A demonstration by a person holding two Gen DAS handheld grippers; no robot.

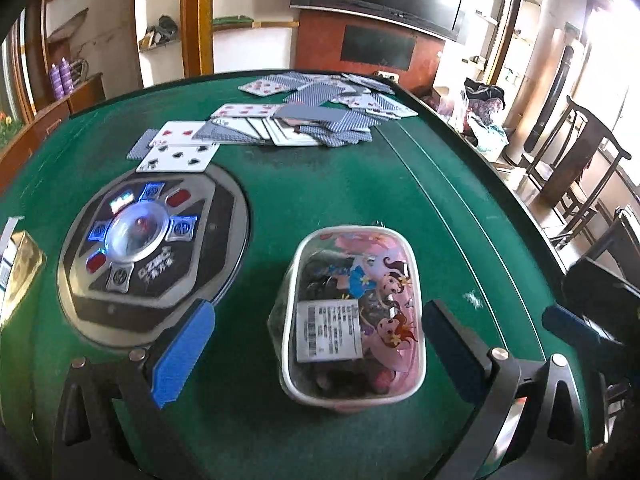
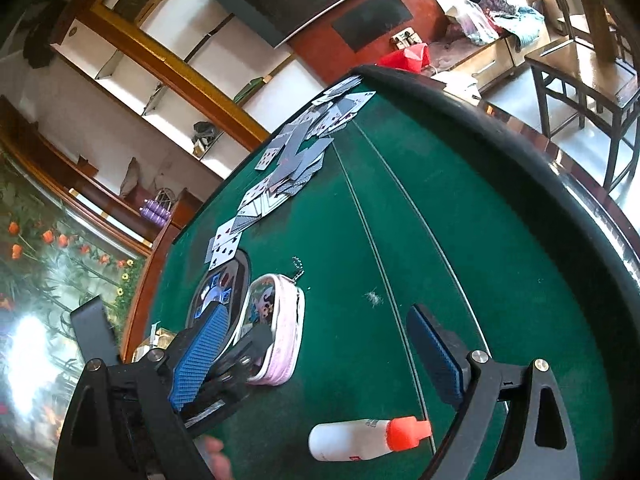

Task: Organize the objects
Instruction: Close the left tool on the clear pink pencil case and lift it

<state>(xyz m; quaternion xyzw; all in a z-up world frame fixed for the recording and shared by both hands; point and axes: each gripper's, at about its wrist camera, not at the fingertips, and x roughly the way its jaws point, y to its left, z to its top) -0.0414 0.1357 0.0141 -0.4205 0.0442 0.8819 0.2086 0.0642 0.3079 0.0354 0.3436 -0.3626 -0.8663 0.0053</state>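
A transparent cartoon-printed pouch (image 1: 352, 316) stands on the green worktop (image 1: 340, 188), squarely between the wide-spread jaws of the left gripper (image 1: 316, 344), neither blue pad touching it. From the left wrist the pouch's long axis runs straight ahead along the fingers, so closing would, by the look of it, pinch its two long sides. The left gripper is plainly the nearer of the two, angled steeply down over the pouch. The right gripper (image 2: 320, 356) is also spread wide and holds nothing; it points down at bare felt near the worktop's right edge, with a white bottle with an orange cap (image 2: 368, 438) lying on its side just below it. Loose playing cards (image 1: 296, 114) are strewn toward the far edge, and the round control panel (image 1: 148, 248) sits at the worktop's centre, left of the pouch.
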